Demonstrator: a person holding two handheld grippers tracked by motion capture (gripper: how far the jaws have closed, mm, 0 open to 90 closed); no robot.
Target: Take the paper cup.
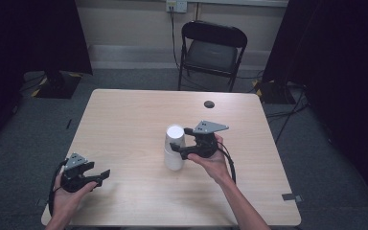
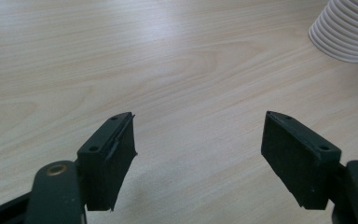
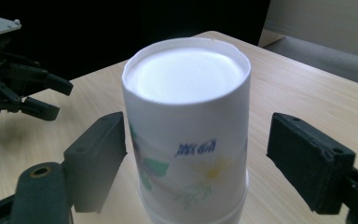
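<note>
Thin paper is being judged light and crushable: the inverted cup stack, mid-table, is being flanked untouched by the right gripper's parted jaws; mid-wall gripping is advised.

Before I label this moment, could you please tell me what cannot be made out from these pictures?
- Number of cups in the upside-down paper cup stack: the high view is too small, and the left gripper view's edge cuts off its ribbed rims.
- Blue lettering on the top cup: blurred in the right gripper view.
- Small dark object on the table: too small to identify.
</note>
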